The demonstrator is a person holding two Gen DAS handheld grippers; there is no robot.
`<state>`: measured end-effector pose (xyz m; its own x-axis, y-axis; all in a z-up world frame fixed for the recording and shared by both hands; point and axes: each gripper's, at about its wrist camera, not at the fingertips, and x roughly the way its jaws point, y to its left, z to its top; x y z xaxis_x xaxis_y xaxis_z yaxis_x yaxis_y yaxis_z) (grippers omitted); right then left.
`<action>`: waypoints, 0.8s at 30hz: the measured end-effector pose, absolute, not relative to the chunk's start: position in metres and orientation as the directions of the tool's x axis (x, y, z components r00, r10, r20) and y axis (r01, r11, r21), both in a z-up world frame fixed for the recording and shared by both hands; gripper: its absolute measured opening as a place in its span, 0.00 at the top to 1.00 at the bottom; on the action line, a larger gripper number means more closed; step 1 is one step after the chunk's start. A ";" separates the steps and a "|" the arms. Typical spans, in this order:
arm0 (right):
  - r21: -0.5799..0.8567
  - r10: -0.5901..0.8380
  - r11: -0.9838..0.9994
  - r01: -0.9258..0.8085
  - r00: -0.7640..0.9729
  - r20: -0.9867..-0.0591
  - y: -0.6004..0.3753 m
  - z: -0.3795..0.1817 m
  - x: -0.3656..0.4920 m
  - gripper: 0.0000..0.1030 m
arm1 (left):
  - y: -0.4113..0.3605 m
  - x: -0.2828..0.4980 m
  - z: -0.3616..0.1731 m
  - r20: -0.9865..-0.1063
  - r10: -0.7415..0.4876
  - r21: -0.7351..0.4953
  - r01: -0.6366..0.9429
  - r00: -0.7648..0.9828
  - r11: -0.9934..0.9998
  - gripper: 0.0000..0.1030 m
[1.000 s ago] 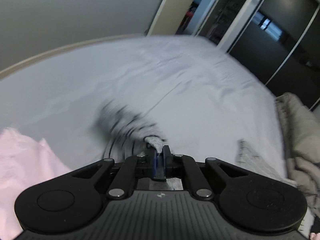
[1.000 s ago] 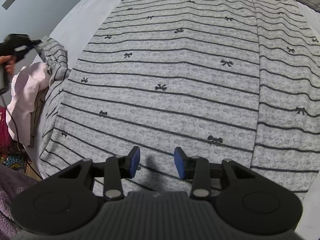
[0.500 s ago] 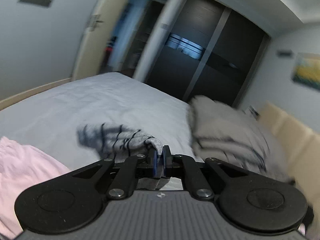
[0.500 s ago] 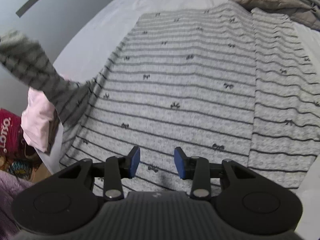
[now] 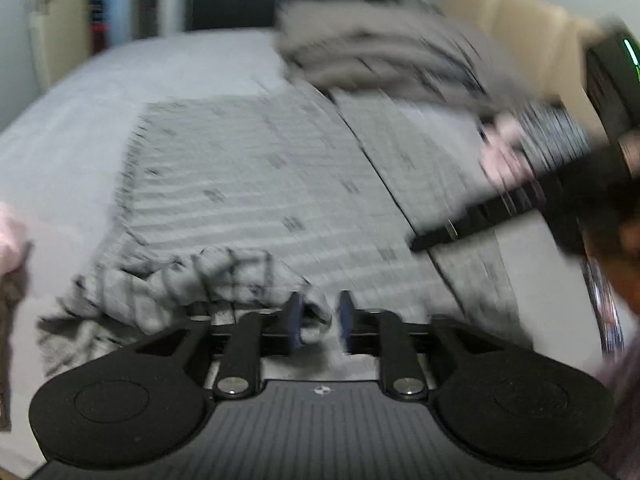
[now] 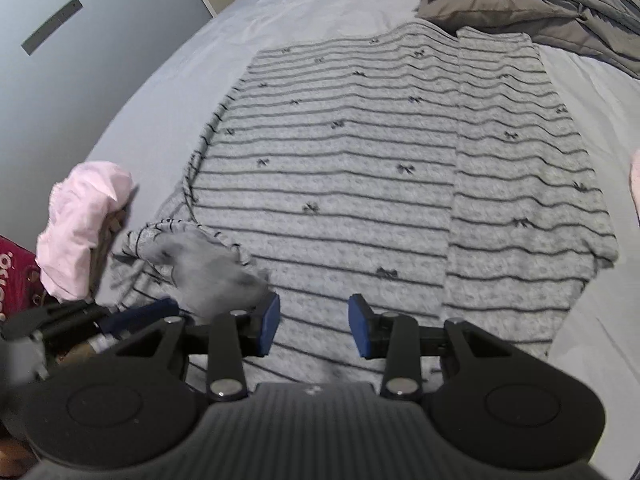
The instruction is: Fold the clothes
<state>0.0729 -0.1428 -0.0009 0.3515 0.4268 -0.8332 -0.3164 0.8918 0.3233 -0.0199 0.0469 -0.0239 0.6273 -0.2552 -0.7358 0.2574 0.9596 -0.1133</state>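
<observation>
Swung across from the bed's edge, the sleeve (image 6: 192,268) that the left hand-held gripper (image 5: 319,318) was carrying now lies bunched over the near left corner of the striped grey top (image 6: 360,168). That gripper's jaws have just been opening: the cuff sits loosely between the blue pads, released rather than pinched. Further left, a pink garment (image 6: 80,228) is heaped at the mattress edge, just beside the sleeve.

Across the middle, the top lies spread flat on the bed (image 6: 280,8), its right side already folded in along a straight crease. The right hand-held gripper (image 6: 314,330) hovers over the near hem, jaws parted and holding nothing.

To do this fold well, I would draw the left gripper back cleanly so the cuff does not drag, then smooth the crumpled sleeve flat inside the left edge, matching the right-hand crease. At far right a grey duvet (image 6: 540,4) sits by the top's far corner, well clear of the fold.
</observation>
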 end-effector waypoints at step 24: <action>0.091 0.443 0.692 -0.716 0.321 -0.837 0.001 -0.006 0.064 0.48 | 0.197 0.070 -0.040 -0.821 -0.110 0.001 0.194 0.560 0.981 0.48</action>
<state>0.0644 0.0014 -0.0061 0.3213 0.4428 -0.8371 -0.7161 0.6921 0.0912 0.0698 0.1967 -0.0396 0.5602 -0.1098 -0.8211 0.1938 0.9810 0.0010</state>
